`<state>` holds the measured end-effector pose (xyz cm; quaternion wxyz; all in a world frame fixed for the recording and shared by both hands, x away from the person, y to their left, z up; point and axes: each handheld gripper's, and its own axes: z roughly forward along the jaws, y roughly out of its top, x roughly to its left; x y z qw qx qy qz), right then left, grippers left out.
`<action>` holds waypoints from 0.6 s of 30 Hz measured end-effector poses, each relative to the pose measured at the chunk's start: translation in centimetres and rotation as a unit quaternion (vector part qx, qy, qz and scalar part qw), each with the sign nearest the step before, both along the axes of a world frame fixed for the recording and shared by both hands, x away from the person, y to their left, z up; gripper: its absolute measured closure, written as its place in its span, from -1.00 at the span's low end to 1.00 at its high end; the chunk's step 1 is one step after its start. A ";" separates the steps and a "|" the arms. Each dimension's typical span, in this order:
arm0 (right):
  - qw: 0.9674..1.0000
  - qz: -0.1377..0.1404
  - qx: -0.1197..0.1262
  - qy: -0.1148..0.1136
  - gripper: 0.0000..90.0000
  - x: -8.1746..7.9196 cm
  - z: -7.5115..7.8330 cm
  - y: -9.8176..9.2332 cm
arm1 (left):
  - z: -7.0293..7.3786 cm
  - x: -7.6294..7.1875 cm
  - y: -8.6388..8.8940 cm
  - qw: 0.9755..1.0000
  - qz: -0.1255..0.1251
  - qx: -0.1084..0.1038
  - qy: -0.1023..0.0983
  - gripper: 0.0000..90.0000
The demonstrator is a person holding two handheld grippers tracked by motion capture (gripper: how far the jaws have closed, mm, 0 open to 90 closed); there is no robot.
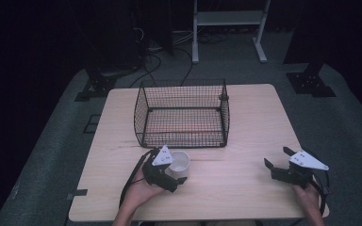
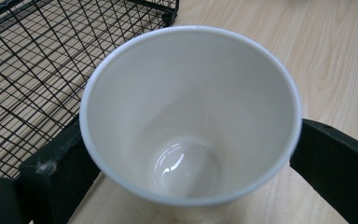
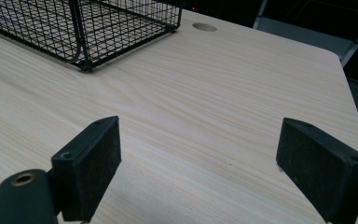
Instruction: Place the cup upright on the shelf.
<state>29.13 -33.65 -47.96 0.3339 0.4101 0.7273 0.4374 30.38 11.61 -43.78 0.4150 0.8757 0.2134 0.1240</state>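
Wooden table [image 1: 245, 136] bears empty wire basket [image 1: 183, 115]; left gripper [image 1: 172, 175] clasps empty cup [image 1: 179, 162].

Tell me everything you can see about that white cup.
The white cup is plain, glossy and smooth, with a thin rolled rim, tapering to a small round bottom. It is empty. It stands upright on the wooden table, just in front of the black wire basket. The left gripper has its two black jaws on either side of the cup, against its wall.
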 end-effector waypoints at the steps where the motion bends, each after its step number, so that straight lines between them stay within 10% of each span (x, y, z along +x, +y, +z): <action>1: 1.000 0.000 0.000 0.000 -0.71 0.0 0.0 0.0 | 0.0 0.1 -0.1 1.000 -0.003 0.001 -0.001 -0.89; 18: 1.000 0.001 -0.001 0.000 -0.71 0.0 0.0 0.0 | -0.4 1.2 -0.5 0.999 -0.014 0.017 0.031 -0.57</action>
